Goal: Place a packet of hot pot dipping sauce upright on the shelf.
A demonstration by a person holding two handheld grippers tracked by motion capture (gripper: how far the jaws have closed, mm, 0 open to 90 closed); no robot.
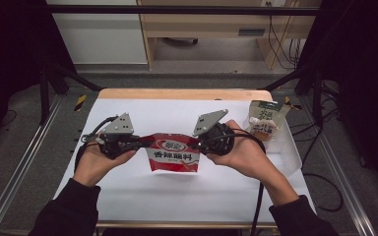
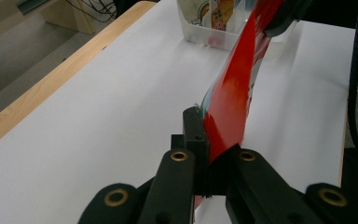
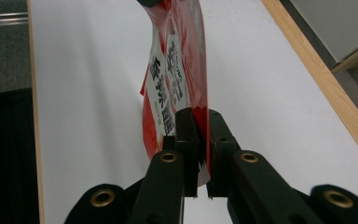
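A red seasoning pouch (image 1: pixel 173 152) with white Chinese lettering hangs upright above the white table, held between both grippers. My left gripper (image 1: pixel 145 142) is shut on the pouch's left upper edge; in the left gripper view the red film (image 2: pixel 228 100) runs away from the closed jaws (image 2: pixel 208 154). My right gripper (image 1: pixel 197 144) is shut on the right upper edge; the right gripper view has the printed pouch (image 3: pixel 175 79) pinched between the jaws (image 3: pixel 198 140). A hand holds each gripper from below.
A clear plastic bin (image 1: pixel 280 142) at the right of the white sheet holds a green-topped snack packet (image 1: pixel 265 120); the same bin (image 2: pixel 200 35) stands far off in the left gripper view. The table's wooden edge (image 1: pixel 182 94) runs along the back.
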